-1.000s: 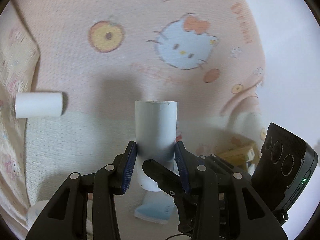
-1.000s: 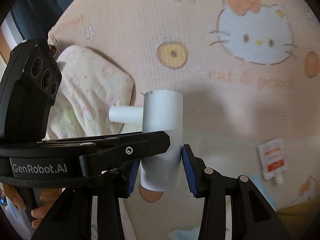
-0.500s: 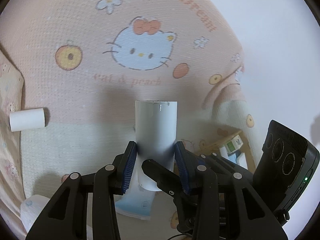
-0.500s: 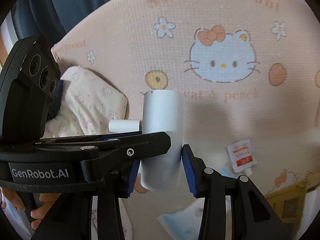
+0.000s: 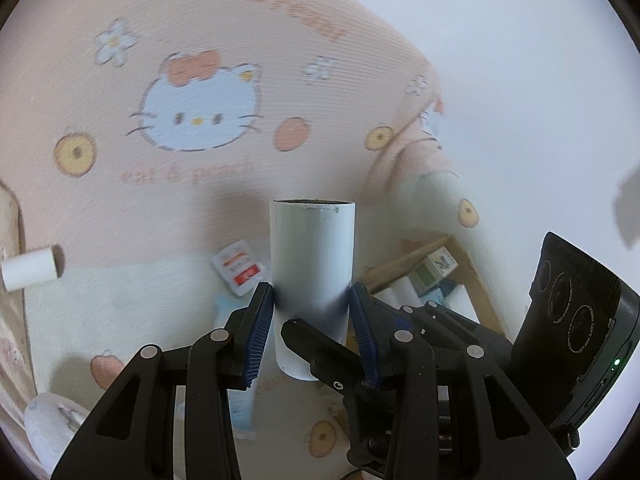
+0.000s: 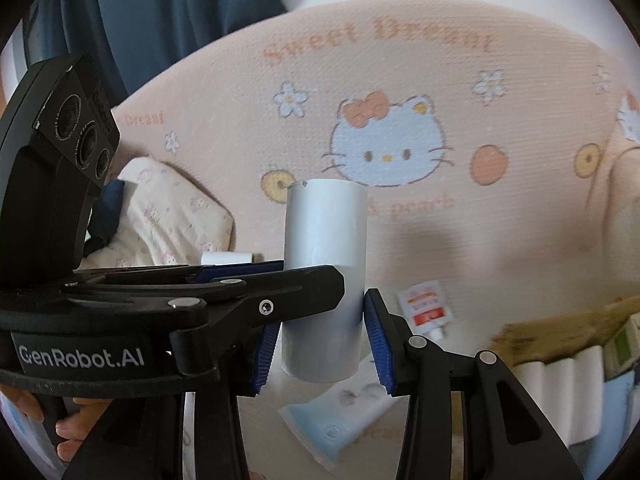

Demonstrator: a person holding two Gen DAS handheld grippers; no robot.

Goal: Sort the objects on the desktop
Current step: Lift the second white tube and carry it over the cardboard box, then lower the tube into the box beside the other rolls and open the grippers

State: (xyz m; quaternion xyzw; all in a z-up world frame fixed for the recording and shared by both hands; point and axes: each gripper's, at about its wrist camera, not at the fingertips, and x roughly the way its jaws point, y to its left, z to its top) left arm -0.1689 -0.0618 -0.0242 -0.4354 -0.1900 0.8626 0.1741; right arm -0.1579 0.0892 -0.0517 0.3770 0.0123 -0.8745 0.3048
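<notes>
Only rightward: blue curtain (image 6: 168, 12)

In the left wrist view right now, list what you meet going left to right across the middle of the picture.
Small white roll → red-and-white sachet → held white tube → cardboard box → the other gripper's camera housing.

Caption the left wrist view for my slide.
Both grippers, left and right, clamp one white tube above a pink cartoon blanket.

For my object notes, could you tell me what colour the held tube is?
The tube is plain white, shaded grey low down; the right wrist view shows it best.
</notes>
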